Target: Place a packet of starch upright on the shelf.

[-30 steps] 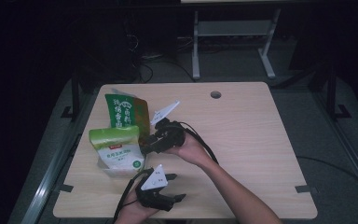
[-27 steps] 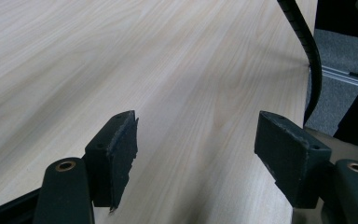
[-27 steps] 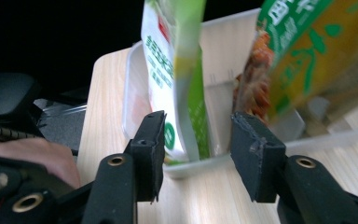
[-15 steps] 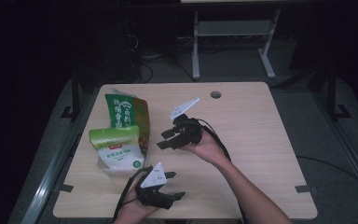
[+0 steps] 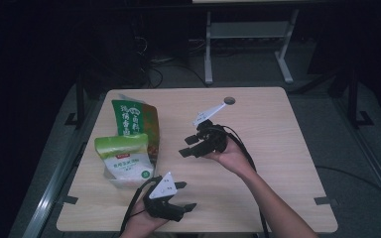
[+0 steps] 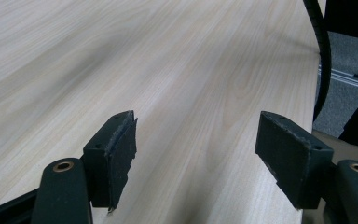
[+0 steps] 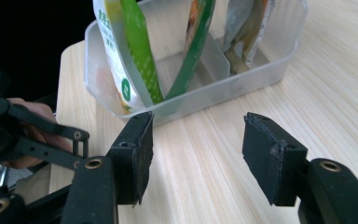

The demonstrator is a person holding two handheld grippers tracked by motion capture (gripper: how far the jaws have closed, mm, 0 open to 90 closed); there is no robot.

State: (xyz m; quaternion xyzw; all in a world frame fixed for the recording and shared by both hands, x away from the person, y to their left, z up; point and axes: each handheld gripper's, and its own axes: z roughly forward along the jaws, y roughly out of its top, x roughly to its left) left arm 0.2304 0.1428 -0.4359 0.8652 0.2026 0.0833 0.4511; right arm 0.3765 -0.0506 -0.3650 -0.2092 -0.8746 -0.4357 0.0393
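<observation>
at far left of the pale wood-grain surface [image 5: 278, 163], a clear plastic bin [image 7: 242, 77] with an inner divider holds upright pouches: a dark green pouch [image 5: 131, 119] behind, a white-and-green pouch [image 5: 126, 158] in front. these are judged light, soft, crinkly and slippery, best pinched at the flat top seal. the left gripper [image 5: 178, 198] rests near the front edge, jaws apart, nothing between. the right gripper [image 5: 191, 145], just right of the bin, has just been opening, its jaws apart and bare.
</observation>
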